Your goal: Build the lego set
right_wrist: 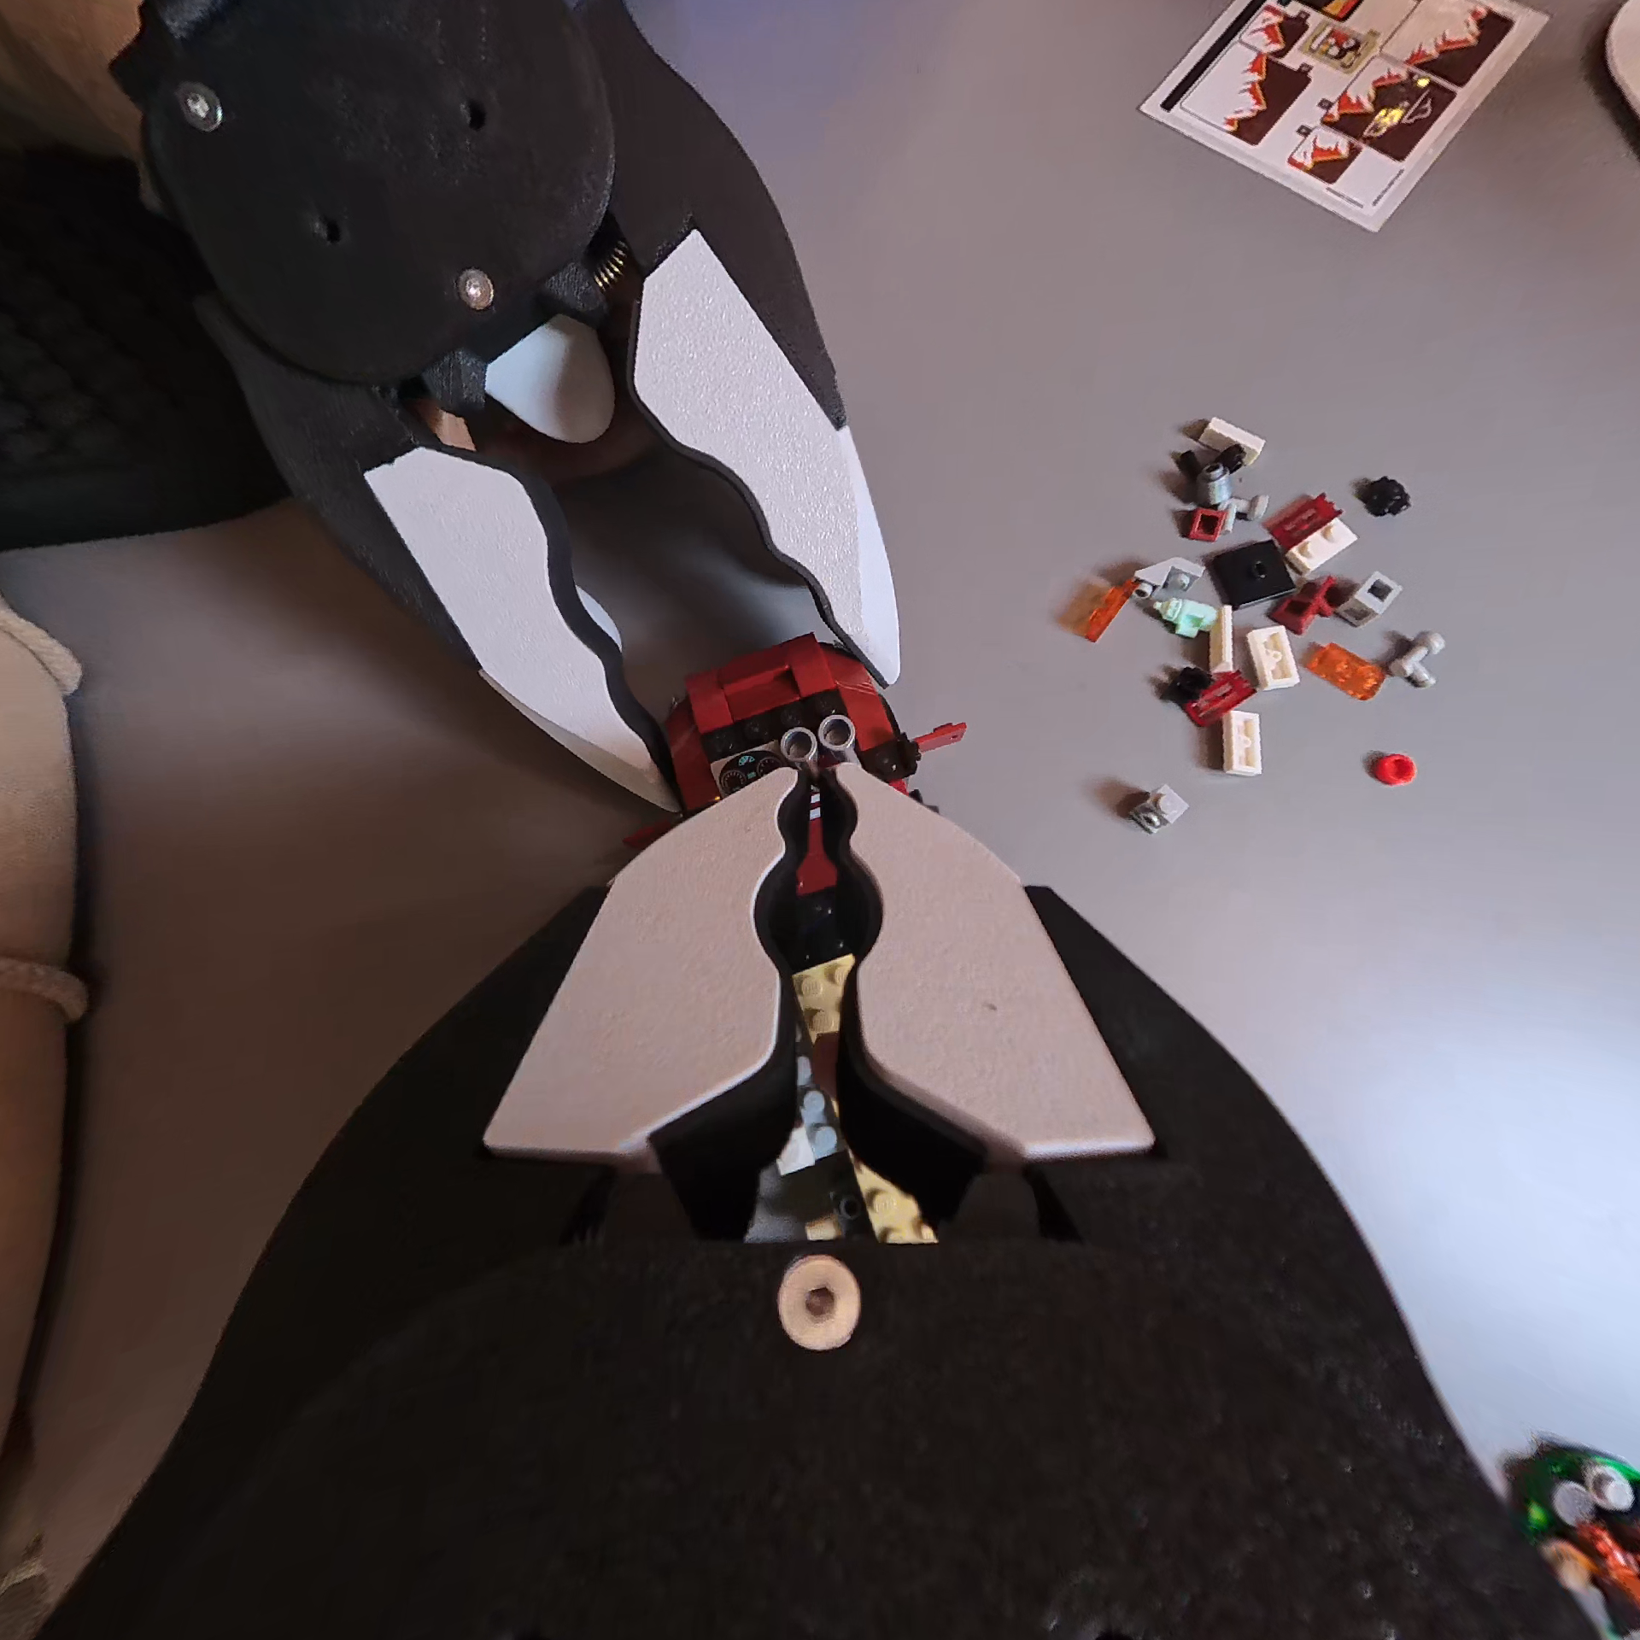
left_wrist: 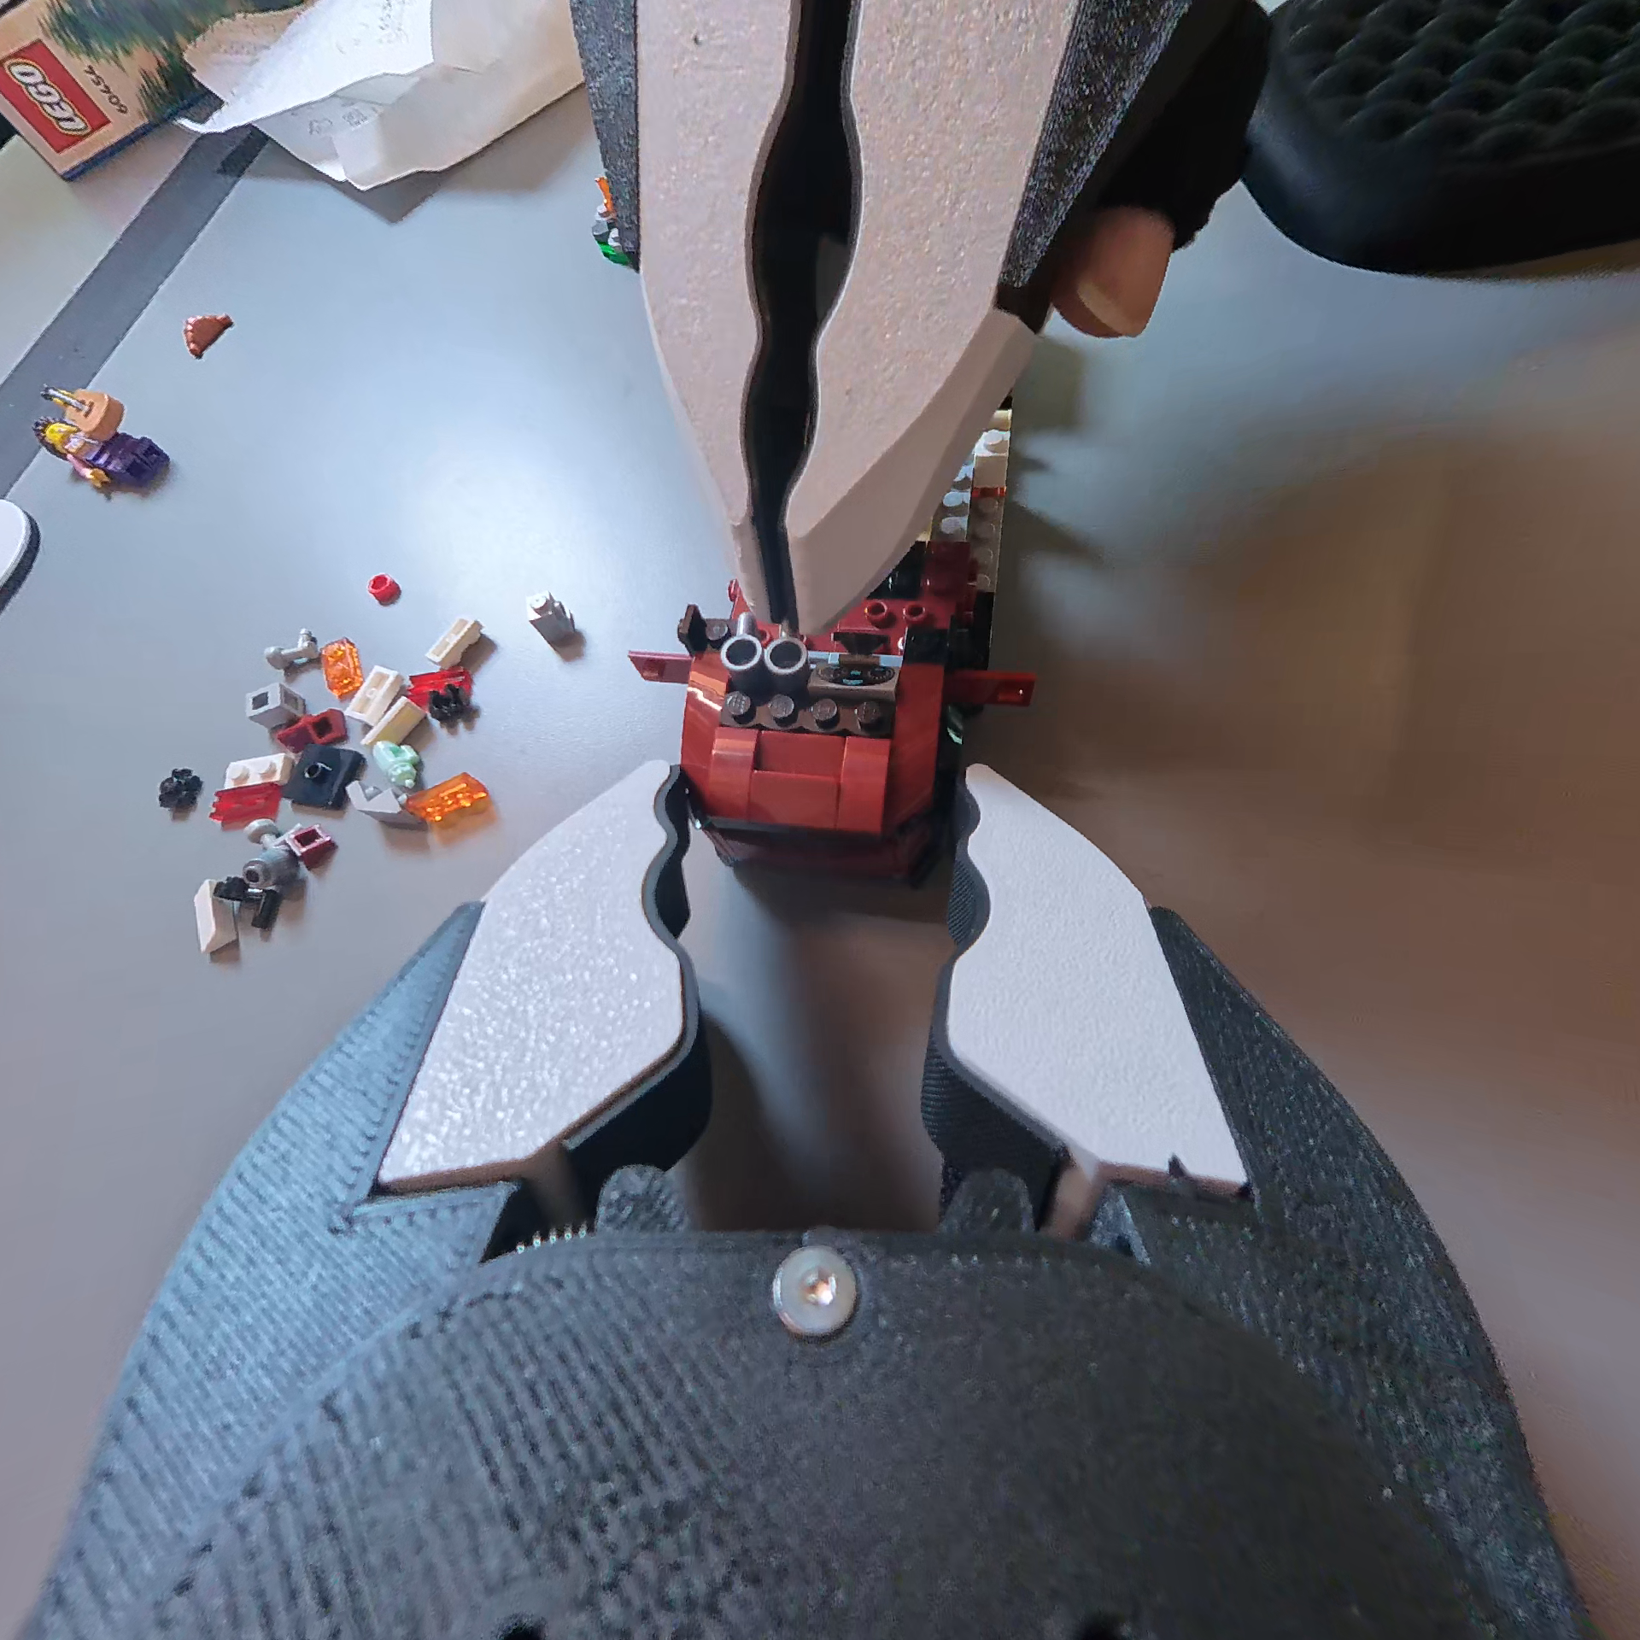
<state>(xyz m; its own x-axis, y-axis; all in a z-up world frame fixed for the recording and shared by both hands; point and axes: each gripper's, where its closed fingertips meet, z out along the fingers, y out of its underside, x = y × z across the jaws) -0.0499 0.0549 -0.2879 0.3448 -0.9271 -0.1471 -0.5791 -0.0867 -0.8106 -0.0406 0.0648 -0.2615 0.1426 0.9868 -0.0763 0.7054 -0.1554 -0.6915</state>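
From frame left, loose bricks (left_wrist: 337,763) litter the bench (left_wrist: 1331,843); at centre my left claw (left_wrist: 812,799) clamps the red brick model (left_wrist: 808,763), and my right claw (left_wrist: 781,612), pinched on its grey twin-tube piece (left_wrist: 763,661), could slip off.

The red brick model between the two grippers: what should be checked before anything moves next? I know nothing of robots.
1. Red brick model rests on the table: ok.
2. Left gripper flanks the model's front, with its fingers against both sides: ok.
3. Right gripper has its tips closed just behind the grey twin tubes on top: ok.
4. Right gripper is actually pinching something: cannot tell.
5. Loose bricks lie well to the side of both grippers: ok.
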